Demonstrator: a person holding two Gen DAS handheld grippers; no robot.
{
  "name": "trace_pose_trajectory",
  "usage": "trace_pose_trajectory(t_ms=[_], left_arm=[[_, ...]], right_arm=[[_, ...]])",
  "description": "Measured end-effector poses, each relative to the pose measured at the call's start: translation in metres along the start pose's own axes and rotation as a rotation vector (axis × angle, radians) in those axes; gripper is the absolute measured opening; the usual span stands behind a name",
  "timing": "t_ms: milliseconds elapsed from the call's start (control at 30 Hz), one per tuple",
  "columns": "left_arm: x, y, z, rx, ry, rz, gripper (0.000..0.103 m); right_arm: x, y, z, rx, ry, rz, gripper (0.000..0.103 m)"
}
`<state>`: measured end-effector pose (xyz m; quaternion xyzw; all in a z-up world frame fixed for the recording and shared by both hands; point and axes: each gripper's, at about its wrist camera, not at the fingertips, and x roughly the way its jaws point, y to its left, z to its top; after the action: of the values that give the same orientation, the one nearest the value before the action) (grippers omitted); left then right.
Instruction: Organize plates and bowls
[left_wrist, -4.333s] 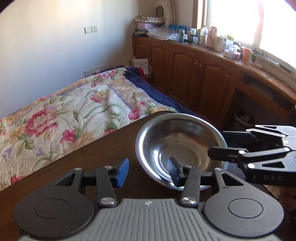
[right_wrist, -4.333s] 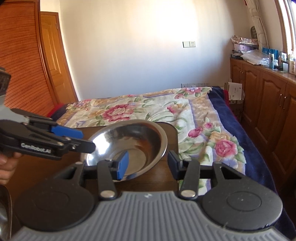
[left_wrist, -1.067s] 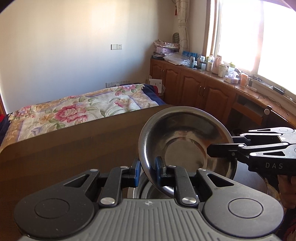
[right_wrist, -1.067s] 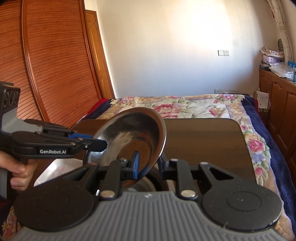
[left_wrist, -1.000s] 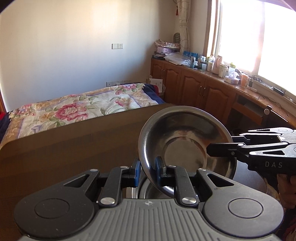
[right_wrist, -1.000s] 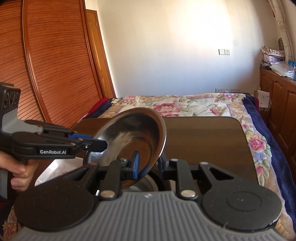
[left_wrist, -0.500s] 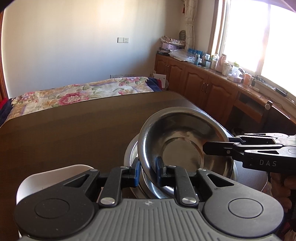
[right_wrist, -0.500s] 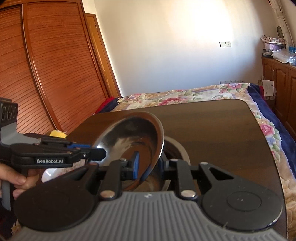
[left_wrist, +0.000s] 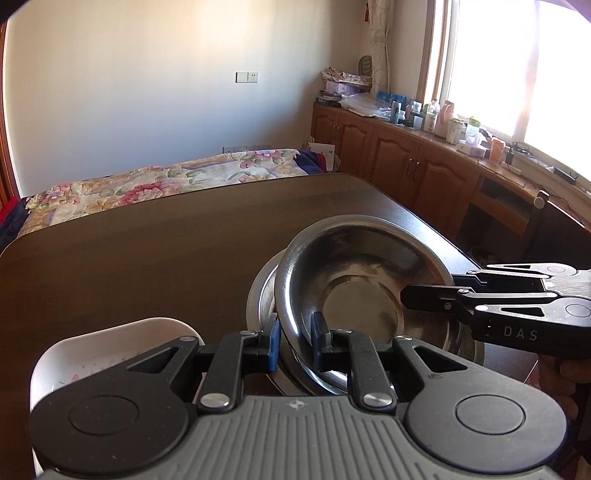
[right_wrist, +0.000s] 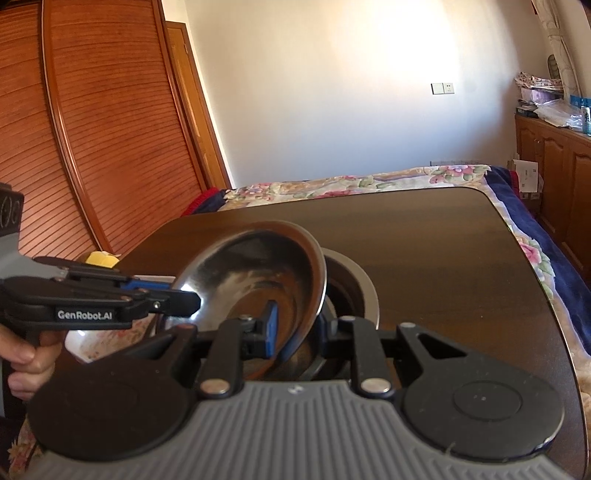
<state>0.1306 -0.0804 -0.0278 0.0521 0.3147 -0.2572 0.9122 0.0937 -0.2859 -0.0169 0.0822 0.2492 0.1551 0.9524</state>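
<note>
Steel bowl (left_wrist: 364, 291) first, since it is the piece we hold: it hangs tilted over the dark wooden tabletop (left_wrist: 129, 266), directly above a second metal bowl (left_wrist: 258, 295) that sits on the tabletop, and we cannot tell whether the two touch. Beyond the tabletop we see the bed (left_wrist: 147, 184) with its floral cover, the wooden cabinets (left_wrist: 399, 166) under the window, and in the right wrist view the slatted wardrobe doors (right_wrist: 92, 147). Near the left edge of the tabletop a white dish (left_wrist: 110, 354) lies just beside the metal stack. Our left gripper (left_wrist: 293, 341) has its fingers clamped on the near rim of the steel bowl, one blue pad outside and one inside. Our right gripper (right_wrist: 295, 326) pinches the opposite rim the same way, fingers closed on the metal wall. A small yellow object (right_wrist: 100, 259) shows behind the left gripper in the right wrist view; it is too small for us to identify.
</note>
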Motion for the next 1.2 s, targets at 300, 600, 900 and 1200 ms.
trace_pose_trajectory(t_ms=[300,600,900,1200], left_arm=[[0.002,-0.003,-0.004,0.008,-0.002,0.006,0.02],[0.001,-0.004,-0.008,-0.01,-0.013,0.015,0.02],[-0.009,0.005,-0.013,-0.061,-0.071,0.006,0.02],[-0.016,-0.004,-0.026,-0.065,-0.144,0.043,0.026]], right_arm=[[0.003,0.006,-0.003,-0.071,0.007,-0.051,0.024],[0.002,0.006,-0.005,-0.084,-0.004,-0.073,0.024],[0.001,0.012,-0.009,-0.127,-0.061,-0.113,0.025],[-0.006,0.014,-0.015,-0.142,-0.151,-0.137,0.03]])
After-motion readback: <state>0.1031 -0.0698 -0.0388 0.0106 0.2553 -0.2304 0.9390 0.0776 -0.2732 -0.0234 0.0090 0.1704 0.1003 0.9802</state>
